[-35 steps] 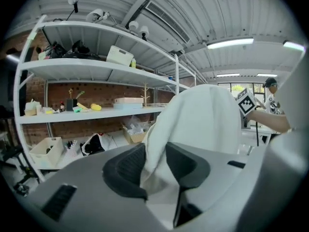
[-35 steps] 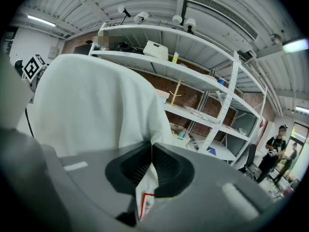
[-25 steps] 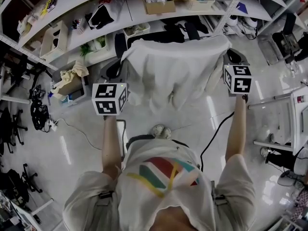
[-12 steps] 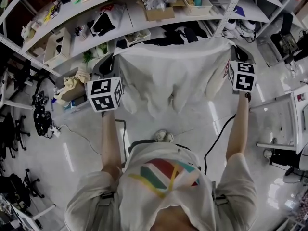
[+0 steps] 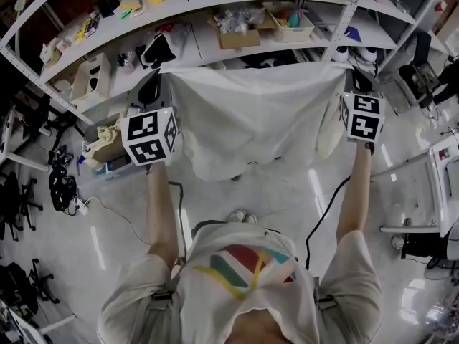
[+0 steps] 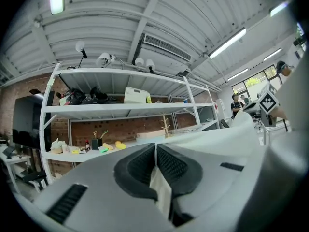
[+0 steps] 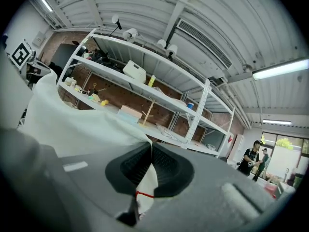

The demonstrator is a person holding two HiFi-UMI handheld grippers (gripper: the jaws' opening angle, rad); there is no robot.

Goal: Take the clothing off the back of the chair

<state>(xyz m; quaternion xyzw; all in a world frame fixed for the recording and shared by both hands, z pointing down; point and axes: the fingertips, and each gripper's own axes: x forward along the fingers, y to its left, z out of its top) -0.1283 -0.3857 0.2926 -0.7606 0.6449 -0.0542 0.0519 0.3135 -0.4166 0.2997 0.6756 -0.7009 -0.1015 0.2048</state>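
Observation:
A white garment (image 5: 251, 117) hangs spread out flat between my two grippers, in front of the shelves. My left gripper (image 5: 159, 77) is shut on its left top corner, and the cloth (image 6: 161, 191) shows pinched between the black pads. My right gripper (image 5: 346, 74) is shut on the right top corner; there a hem with red stitching (image 7: 145, 190) sits between the pads, and the garment (image 7: 63, 117) stretches away to the left. Both grippers are held level at about the same height. The chair is hidden behind the hanging cloth.
A white shelf rack (image 5: 208, 27) with boxes and clutter stands right behind the garment. Boxes and cables (image 5: 100, 138) lie on the floor at the left. A white frame (image 5: 430, 185) stands at the right. People (image 7: 253, 158) stand far off.
Both grippers have risen with the garment. It came up off the chair back and now hangs taut and flat instead of draped; the chair has gone out of sight behind it.

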